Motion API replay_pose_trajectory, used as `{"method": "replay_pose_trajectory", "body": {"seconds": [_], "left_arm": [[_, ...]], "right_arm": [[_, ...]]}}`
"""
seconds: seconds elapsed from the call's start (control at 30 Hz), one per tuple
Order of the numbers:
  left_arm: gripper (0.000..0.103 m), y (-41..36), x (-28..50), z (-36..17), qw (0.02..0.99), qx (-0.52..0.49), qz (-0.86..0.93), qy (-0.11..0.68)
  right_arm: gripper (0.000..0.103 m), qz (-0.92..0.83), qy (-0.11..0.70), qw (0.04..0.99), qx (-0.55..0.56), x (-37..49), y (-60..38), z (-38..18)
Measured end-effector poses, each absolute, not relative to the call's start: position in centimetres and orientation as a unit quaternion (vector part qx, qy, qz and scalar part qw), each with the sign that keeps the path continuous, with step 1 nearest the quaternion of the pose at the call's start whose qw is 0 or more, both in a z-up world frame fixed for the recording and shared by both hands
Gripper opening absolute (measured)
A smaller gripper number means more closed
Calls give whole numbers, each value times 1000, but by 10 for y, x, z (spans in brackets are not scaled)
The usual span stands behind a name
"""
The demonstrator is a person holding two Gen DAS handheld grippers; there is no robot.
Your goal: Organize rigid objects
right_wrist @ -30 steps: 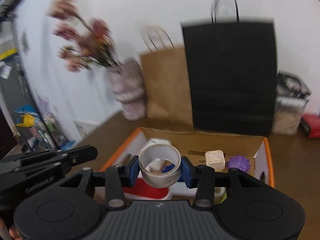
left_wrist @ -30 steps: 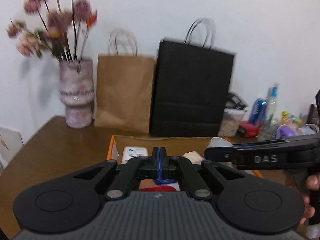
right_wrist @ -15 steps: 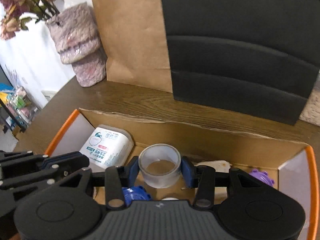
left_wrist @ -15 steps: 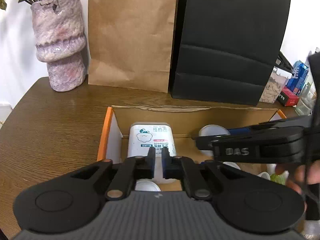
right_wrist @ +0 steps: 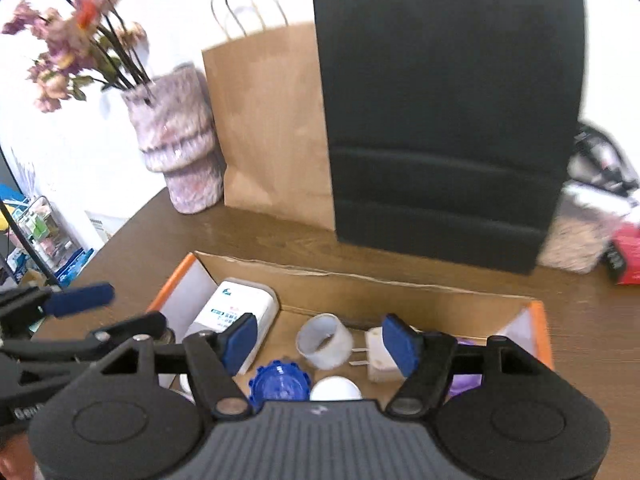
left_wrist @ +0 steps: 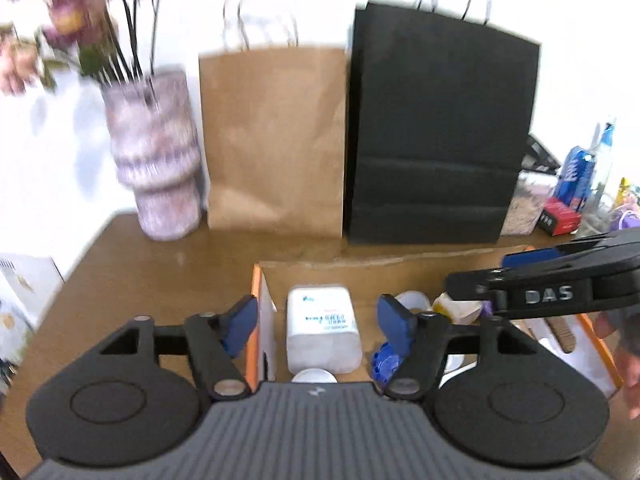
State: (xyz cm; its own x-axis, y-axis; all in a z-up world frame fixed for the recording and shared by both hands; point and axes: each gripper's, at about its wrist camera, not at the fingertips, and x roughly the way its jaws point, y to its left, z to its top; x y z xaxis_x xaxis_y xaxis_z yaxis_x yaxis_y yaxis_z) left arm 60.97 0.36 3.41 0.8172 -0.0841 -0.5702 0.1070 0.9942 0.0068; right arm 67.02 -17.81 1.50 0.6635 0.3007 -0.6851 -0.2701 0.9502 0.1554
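Right wrist view takes in the wooden table (right_wrist: 256,236), then the black paper bag (right_wrist: 444,120) and brown paper bag (right_wrist: 272,128) standing at the wall with the flower vase (right_wrist: 180,148) beside them. In front lies the open cardboard box (right_wrist: 400,292) with orange edges. Inside it: a white tissue pack (right_wrist: 230,312) at the left end, a roll of clear tape (right_wrist: 324,340) lying free on the box floor, a white plug adapter (right_wrist: 374,354) just beside it, a blue ridged cap (right_wrist: 280,384) and a white cap (right_wrist: 335,390) nearer the camera, something purple at the right end. The right gripper (right_wrist: 318,338) hovers over the box, jaws opening, and the tape roll sits between the pads but apart from them. I judge the step to be a release into the box; the next move calls for lifting both tools clear without knocking the roll, then finding another loose item.

Left wrist view shows the left gripper (left_wrist: 318,324) with jaws also opening and nothing held; the tissue pack lies below the gap. Only this view shows the clutter of bottles and a red box (left_wrist: 560,216) at the table's right end, and fingers of the person's hand (left_wrist: 628,356). Only the right view shows the tape roll and adapter clearly
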Motion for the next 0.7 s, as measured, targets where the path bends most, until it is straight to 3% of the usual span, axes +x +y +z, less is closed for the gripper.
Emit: {"method": "replay_pose_trajectory", "body": {"seconds": [0.23, 0.4, 0.7], "left_arm": [[84, -3, 523, 90, 978, 27, -53, 201], [86, -10, 457, 109, 990, 35, -43, 130], [88, -13, 362, 107, 996, 21, -58, 61]], "right_arm": [[77, 131, 268, 955, -2, 561, -200, 80], [82, 121, 152, 979, -62, 466, -204, 97], [85, 140, 118, 982, -48, 371, -208, 83]]}}
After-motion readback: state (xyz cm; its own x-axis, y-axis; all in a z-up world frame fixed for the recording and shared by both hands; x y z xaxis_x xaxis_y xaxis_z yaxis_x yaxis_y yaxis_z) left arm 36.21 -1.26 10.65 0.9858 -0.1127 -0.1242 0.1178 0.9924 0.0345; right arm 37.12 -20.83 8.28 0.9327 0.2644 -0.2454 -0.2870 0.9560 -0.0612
